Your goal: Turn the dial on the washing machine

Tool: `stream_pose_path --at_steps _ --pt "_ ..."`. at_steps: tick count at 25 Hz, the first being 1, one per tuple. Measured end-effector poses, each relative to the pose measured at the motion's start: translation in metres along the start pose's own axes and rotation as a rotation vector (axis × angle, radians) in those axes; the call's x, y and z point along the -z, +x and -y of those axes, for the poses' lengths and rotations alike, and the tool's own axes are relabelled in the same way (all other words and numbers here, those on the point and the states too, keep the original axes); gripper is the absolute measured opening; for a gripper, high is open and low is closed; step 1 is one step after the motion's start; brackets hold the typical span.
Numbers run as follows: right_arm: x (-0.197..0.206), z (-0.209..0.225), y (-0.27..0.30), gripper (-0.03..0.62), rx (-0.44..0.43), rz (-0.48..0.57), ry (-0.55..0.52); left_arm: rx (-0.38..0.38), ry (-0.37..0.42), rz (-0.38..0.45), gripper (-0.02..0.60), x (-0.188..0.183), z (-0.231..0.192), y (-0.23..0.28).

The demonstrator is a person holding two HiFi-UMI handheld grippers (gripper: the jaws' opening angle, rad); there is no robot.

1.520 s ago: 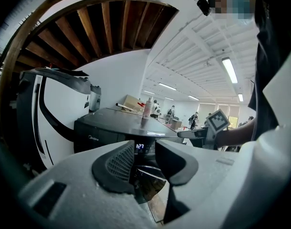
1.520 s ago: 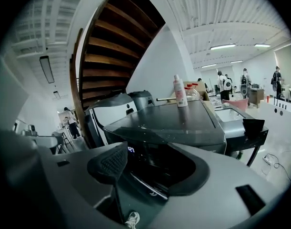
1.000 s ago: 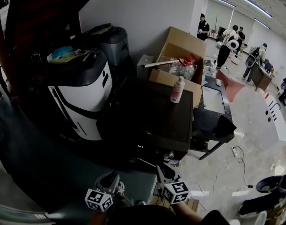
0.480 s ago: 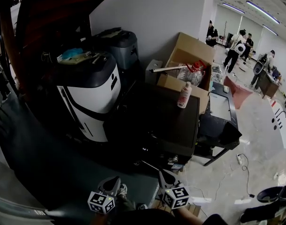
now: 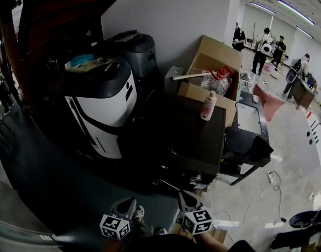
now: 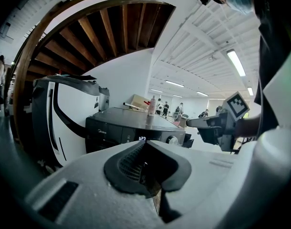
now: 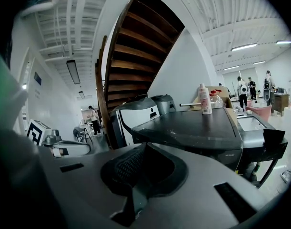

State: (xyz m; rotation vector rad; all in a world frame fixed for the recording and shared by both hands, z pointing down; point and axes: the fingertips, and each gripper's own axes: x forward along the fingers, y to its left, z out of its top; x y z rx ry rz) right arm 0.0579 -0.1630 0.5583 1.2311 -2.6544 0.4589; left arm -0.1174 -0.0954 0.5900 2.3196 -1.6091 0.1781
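Washing machine [image 5: 194, 133]: dark, front-loading type, standing on the floor at the middle of the head view, with its control panel facing the person. The dial [image 6: 173, 140] sits on that panel towards its right end, with a small lit display [image 6: 142, 138] to its left. Nothing is touching the dial.

Left gripper [image 5: 130, 201]: held low at the bottom of the head view, short of the machine's front and apart from it. In its own view the jaws are pressed together with nothing between them. They point roughly at the panel.

Right gripper [image 5: 182, 196]: just beside the left one, at about the same height, also apart from the machine. Its jaws are likewise pressed together and empty. From its own view it looks across the machine's front right corner and top.

Other items: a pale bottle [image 5: 208, 105] stands upright on the far edge of the machine's top. An open cardboard box [image 5: 215, 54] holding assorted items is behind it. A white-and-black appliance [image 5: 105, 109] stands to the machine's left, with a grey appliance [image 5: 139, 51] behind that. A wooden staircase [image 7: 135, 46] rises overhead. Several people [image 5: 265, 43] stand in the far background.
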Motion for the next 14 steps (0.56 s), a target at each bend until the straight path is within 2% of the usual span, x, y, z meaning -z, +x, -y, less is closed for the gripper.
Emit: stream_pose_path --at_steps 14 --pt "0.0011 0.0002 0.0022 -0.002 0.000 -0.005 -0.005 -0.004 -0.006 -0.006 0.009 -0.0004 -0.0010 0.0002"
